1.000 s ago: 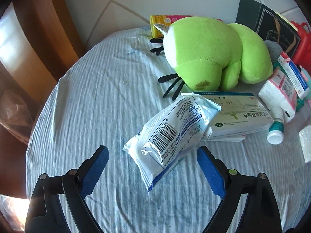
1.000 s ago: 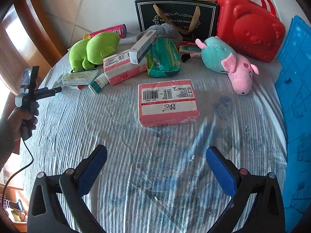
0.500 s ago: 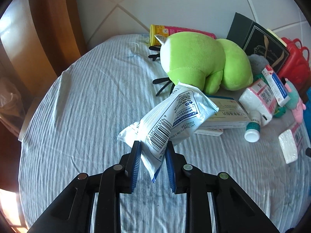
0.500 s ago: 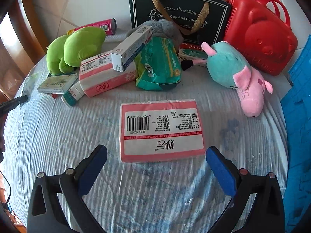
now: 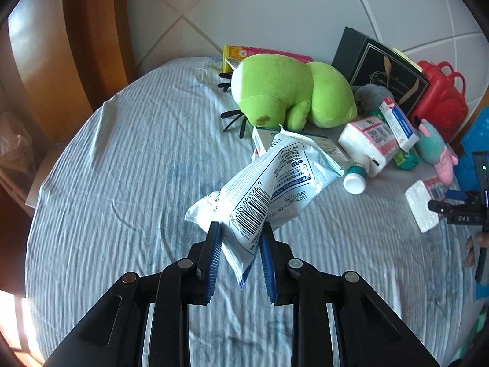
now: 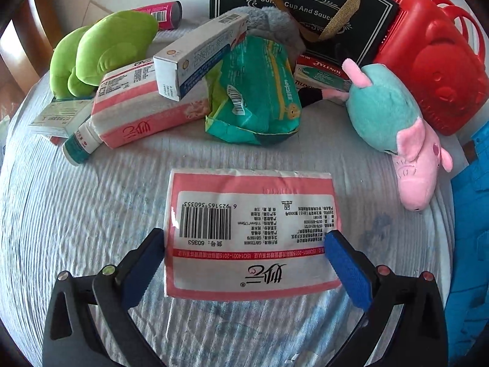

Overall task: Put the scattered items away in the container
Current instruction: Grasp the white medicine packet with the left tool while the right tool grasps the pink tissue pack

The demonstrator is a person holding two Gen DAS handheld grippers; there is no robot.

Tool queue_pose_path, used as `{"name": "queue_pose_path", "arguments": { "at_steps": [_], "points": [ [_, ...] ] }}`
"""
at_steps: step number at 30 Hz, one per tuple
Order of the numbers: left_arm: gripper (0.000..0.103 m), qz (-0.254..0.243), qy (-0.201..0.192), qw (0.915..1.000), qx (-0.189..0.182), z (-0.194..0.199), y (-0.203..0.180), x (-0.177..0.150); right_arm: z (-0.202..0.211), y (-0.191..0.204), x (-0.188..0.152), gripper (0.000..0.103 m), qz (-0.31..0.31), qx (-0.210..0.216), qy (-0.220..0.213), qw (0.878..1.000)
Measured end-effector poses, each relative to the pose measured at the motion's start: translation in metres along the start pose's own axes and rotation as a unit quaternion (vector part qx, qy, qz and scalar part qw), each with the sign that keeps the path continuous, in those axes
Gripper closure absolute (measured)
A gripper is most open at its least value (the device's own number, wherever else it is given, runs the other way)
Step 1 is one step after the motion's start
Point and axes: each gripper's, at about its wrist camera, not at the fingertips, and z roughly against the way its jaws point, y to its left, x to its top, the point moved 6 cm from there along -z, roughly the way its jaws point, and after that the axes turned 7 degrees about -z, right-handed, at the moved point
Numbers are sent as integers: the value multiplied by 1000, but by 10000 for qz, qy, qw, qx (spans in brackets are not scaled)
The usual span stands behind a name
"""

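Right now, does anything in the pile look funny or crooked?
Yes. The long white box sits tilted, propped on the pink tissue pack, and the green frog plush has a brown stain on its underside.

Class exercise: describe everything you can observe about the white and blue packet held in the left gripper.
The white and blue packet is a soft, glossy plastic pouch, crinkled, with a black barcode, printed digits and blue-bordered text panels. The left gripper has its jaws shut on the lower end, near the barcode. The packet tilts up and to the right, its sealed top edge pointing toward the green plush. It appears lifted off the striped bedsheet; whether its left corner still touches is unclear.
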Motion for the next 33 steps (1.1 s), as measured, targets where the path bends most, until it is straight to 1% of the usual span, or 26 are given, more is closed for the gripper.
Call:
{"name": "queue_pose_path", "arguments": {
  "at_steps": [4,6,8,10,12,15,19,21,23,24,26,27,28,30,31,33],
  "points": [
    [79,83,-61,9999,-19,9,-2,-1,13,0,-1,0,361,39,31,9993],
    [79,126,-88,9999,-17,13,-2,-2,18,-1,0,0,689,38,54,9976],
    [79,178,-81,9998,-19,17,-3,-5,21,2,2,0,1190,145,34,9928],
    [79,221,-94,9997,1,22,-3,-8,24,9,3,0,1943,245,-29,9806],
    [79,292,-117,9995,33,30,-3,-12,25,17,0,0,2808,338,-108,9591],
    [79,466,-144,9987,130,45,-1,-22,21,25,-8,0,3943,586,-61,9171],
    [79,729,-123,9967,348,68,5,-44,5,32,-16,0,5092,934,268,8552],
    [79,848,-109,9952,475,79,6,-55,-5,34,-20,0,5526,984,369,8268],
    [79,966,-95,9934,606,89,7,-66,-14,36,-22,0,5800,1168,469,8048],
    [79,1024,-83,9925,668,93,8,-71,-19,37,-23,0,5895,1232,525,7966],
    [79,1123,-46,9904,808,100,7,-81,-31,39,-26,0,6045,1250,687,7838],
    [79,1209,-31,9890,848,102,7,-85,-37,39,-28,0,6085,1249,762,7799],
    [79,1292,-21,9878,867,105,8,-89,-42,40,-29,0,6087,1250,826,7791],
    [79,1357,-13,9865,915,110,7,-93,-51,39,-32,0,6010,1249,972,7834],
    [79,1360,-18,9864,926,112,5,-93,-52,38,-32,0,5945,1249,982,7883],
    [79,1326,-32,9866,954,115,3,-93,-49,36,-30,1,5658,1426,997,8060]
  ]
}}
